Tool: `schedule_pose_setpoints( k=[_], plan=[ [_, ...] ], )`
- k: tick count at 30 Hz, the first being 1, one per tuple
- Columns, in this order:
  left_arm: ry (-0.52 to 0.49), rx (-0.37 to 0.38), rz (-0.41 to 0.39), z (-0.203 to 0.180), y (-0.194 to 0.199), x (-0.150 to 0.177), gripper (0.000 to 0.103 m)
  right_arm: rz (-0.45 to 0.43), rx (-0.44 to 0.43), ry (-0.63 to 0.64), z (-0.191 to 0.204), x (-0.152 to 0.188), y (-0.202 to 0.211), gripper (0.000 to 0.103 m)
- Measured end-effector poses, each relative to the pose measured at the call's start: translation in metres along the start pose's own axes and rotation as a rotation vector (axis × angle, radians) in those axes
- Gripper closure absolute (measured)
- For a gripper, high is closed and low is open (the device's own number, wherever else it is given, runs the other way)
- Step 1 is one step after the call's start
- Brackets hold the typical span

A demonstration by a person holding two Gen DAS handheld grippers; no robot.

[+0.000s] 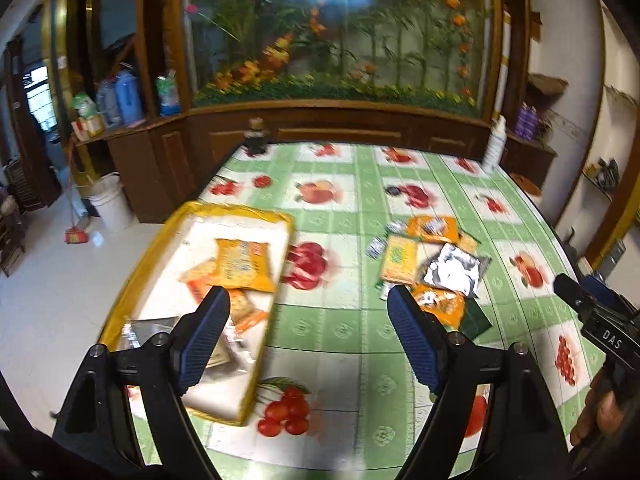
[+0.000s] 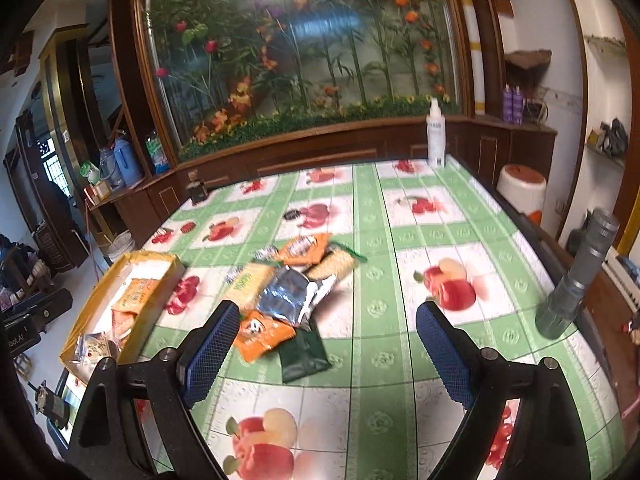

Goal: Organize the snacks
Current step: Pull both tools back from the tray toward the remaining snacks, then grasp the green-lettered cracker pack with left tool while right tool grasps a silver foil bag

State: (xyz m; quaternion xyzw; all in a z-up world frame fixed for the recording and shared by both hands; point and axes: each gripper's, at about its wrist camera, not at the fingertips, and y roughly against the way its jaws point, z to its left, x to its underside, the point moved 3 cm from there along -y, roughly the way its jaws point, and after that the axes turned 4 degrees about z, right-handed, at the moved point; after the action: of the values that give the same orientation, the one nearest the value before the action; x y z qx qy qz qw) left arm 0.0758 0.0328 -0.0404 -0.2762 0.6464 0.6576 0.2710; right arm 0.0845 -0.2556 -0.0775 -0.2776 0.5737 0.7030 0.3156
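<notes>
Hovering over tabletop (image 2: 400, 240) | left tongs (image 1: 308, 320) wide, empty | right tongs (image 2: 324, 332) wide, empty | snack packets (image 2: 280, 292) heaped beside yellow tray (image 1: 132, 280) | likely light, crinkly, slippery: pinch a flat edge.

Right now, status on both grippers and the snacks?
Left gripper open, empty, beside yellow tray. Right gripper open, empty, near loose snack pile. Several packets already in tray. Grey flashlight stands off right, not obstructing.

My left claw's fingers (image 1: 208, 332) cover part of the yellow tray (image 1: 132, 280); packet (image 1: 244, 266) print blurred, unreadable. Green packet (image 2: 304, 354) half under the pile (image 2: 288, 280).
</notes>
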Motion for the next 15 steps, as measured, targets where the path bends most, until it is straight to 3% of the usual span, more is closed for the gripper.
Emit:
schedule_pose_setpoints(
  k=[10, 15],
  plan=[
    [-0.108, 0.148, 0.201, -0.075, -0.087, 0.012, 0.022, 0.127, -0.056, 0.003, -0.012, 0.019, -0.049, 0.012],
    [-0.046, 0.194, 0.262, -0.081, -0.115, 0.011, 0.022, 0.152, -0.060, -0.047, -0.026, 0.017, -0.063, 0.012]
  ],
)
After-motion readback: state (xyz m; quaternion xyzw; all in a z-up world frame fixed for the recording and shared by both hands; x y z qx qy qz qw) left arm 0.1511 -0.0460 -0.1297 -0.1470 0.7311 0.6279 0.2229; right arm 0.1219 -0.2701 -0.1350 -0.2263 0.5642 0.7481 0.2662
